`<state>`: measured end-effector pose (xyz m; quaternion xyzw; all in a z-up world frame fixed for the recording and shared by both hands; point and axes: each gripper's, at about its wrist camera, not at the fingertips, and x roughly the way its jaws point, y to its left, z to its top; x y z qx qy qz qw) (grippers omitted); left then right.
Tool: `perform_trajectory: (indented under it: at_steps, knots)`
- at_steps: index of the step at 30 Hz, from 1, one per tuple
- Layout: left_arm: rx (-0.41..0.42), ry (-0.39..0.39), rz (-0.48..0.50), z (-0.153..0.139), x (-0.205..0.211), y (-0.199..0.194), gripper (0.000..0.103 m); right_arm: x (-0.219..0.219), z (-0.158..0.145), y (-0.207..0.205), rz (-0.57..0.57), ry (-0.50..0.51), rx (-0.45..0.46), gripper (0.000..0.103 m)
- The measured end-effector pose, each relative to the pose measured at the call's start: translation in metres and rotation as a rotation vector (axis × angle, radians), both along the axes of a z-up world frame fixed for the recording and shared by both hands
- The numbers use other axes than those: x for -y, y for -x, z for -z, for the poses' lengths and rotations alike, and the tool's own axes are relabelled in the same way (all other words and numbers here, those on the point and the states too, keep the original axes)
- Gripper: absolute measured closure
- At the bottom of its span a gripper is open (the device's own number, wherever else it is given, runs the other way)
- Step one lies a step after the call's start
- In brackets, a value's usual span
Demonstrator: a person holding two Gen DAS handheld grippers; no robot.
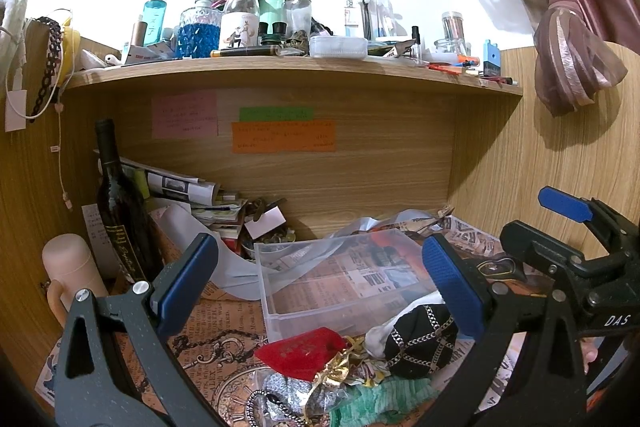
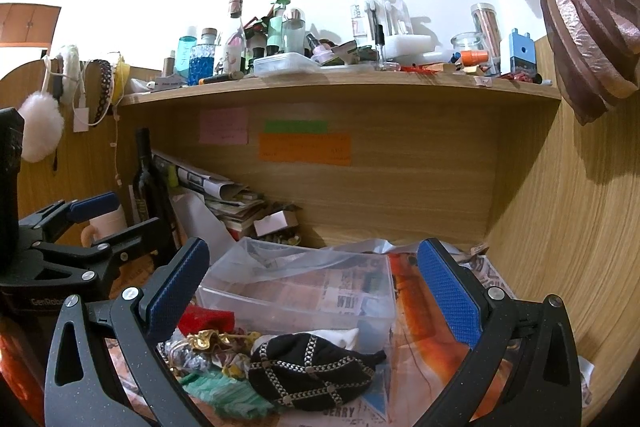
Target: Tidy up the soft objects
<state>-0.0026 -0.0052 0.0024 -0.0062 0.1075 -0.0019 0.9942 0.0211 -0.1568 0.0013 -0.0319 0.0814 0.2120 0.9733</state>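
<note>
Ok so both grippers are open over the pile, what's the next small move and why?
Probably lower the right gripper onto the black chain-patterned pouch and close on it. It lies on top of the pile, right between the open fingers, and the clear plastic bin just behind it looks empty.

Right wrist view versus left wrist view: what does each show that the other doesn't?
Only the right wrist view shows a white fluffy pompom hanging on the left. Only the left wrist view shows a silver glittery item in the pile's front. Both share the clear plastic bin, black chain-patterned pouch, red pouch, green fabric, and both open claws: left claw, right claw.
</note>
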Motion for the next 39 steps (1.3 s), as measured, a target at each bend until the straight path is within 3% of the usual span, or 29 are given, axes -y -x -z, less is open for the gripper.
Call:
perform_trajectory:
  at_steps: [39]
  knots:
    - [0.023, 0.003, 0.000, -0.0068, -0.0034, 0.0023, 0.000, -0.0002, -0.0020, 0.0001, -0.004, -0.006, 0.006, 0.000]
